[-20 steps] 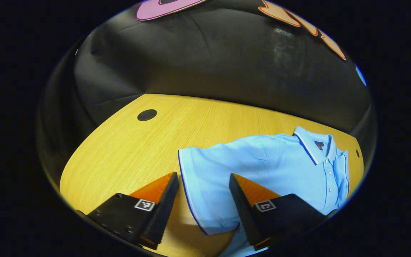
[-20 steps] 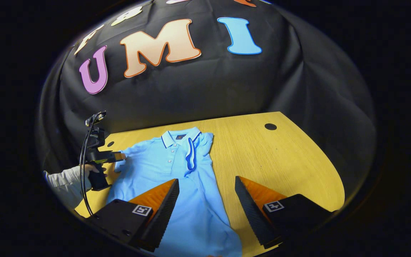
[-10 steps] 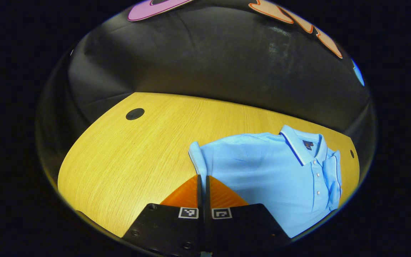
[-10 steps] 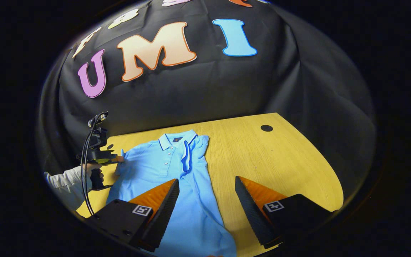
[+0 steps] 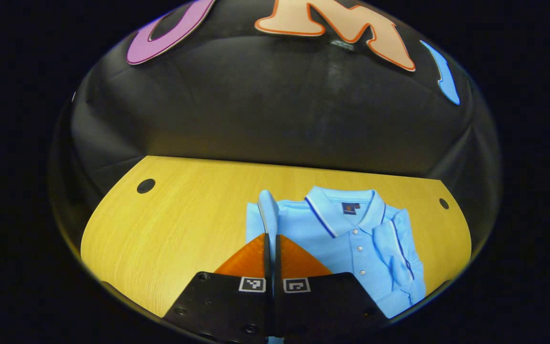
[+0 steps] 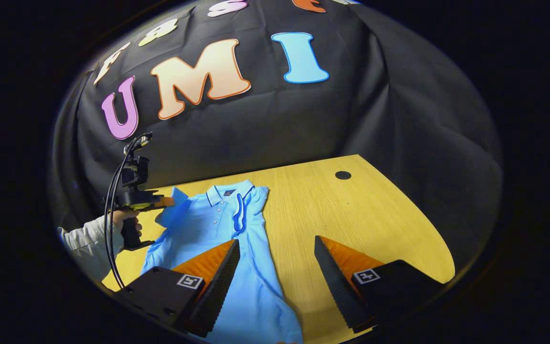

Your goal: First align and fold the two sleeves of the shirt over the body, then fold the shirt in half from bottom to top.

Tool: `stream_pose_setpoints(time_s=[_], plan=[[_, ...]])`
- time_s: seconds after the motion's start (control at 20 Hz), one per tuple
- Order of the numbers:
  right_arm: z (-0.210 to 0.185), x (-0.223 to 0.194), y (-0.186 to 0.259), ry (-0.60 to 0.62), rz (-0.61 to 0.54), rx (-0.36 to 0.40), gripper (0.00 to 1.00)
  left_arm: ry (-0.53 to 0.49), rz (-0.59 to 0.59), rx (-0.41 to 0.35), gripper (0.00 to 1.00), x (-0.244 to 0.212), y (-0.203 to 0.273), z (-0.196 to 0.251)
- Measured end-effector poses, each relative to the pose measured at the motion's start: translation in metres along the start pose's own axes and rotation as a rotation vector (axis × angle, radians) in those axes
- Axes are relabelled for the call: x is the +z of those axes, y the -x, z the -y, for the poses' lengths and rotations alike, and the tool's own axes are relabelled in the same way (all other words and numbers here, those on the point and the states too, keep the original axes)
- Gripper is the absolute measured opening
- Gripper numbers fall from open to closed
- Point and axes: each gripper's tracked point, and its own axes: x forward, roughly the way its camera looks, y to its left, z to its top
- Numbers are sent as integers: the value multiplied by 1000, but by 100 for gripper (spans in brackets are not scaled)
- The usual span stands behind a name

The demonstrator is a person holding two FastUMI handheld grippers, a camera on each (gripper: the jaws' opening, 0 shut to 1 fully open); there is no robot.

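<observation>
The light blue polo shirt lies face up on my yellow worktop, collar toward the booth wall and hem toward me. One sleeve is already folded inward over the chest, its dark-trimmed cuff lying beside the button placket. The other sleeve is raised off the worktop and stands on edge, pinched at its cuff.

My left gripper has both fingers pressed together on that sleeve, with the fabric rising just past the fingertips. In the right gripper view I see the same gripper from the side, lifted above the worktop at the shirt's shoulder, with a hand in a pale sleeve on its grip and a cable looping down from it.

My right gripper is spread wide and holds nothing. It hangs over the lower part of the shirt, one finger above the blue fabric and the other over bare wood just beside the shirt's edge.

A dark round hole sits in the worktop well apart from the shirt, near the far edge.
</observation>
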Motion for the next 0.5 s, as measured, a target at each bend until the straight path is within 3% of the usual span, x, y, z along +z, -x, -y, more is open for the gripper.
stream_pose_setpoints(time_s=[0.35, 0.4, 0.5], plan=[[20, -8, 7, -18, 0, -26, 98, -64, -53, -25, 0, -24, -15, 46], [21, -10, 6, -16, -4, -31, 93, -75, -61, -34, 0, -30, -17, 52], [21, -10, 5, -21, -5, -37, 98, -97, -72, -52, 0, -37, -19, 61]])
